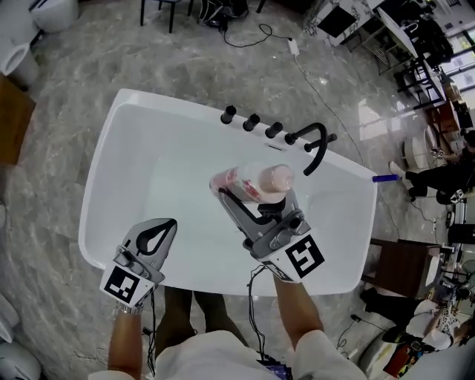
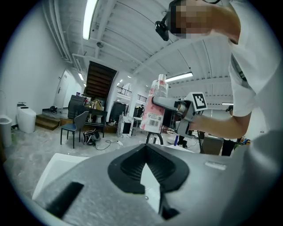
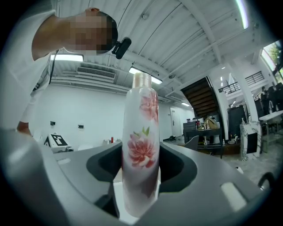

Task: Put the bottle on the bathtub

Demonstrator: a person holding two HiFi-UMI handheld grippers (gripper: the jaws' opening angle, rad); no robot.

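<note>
Now the right gripper (image 1: 256, 194) is clamped on the tall white bottle with a pink flower print (image 1: 252, 182), both jaws pressed against its sides. It holds the bottle up over the basin of the white bathtub (image 1: 104, 159), near the black arched faucet (image 1: 319, 145) on the far rim. Over the tub's near-left side, the left gripper (image 1: 169, 225) hangs with its jaws pinched together at the tips, nothing between them.

grey marble floor (image 1: 89, 52) carries the white bathtub (image 1: 171, 102), a black cable (image 1: 245, 45) and a toilet (image 1: 56, 11).
</note>
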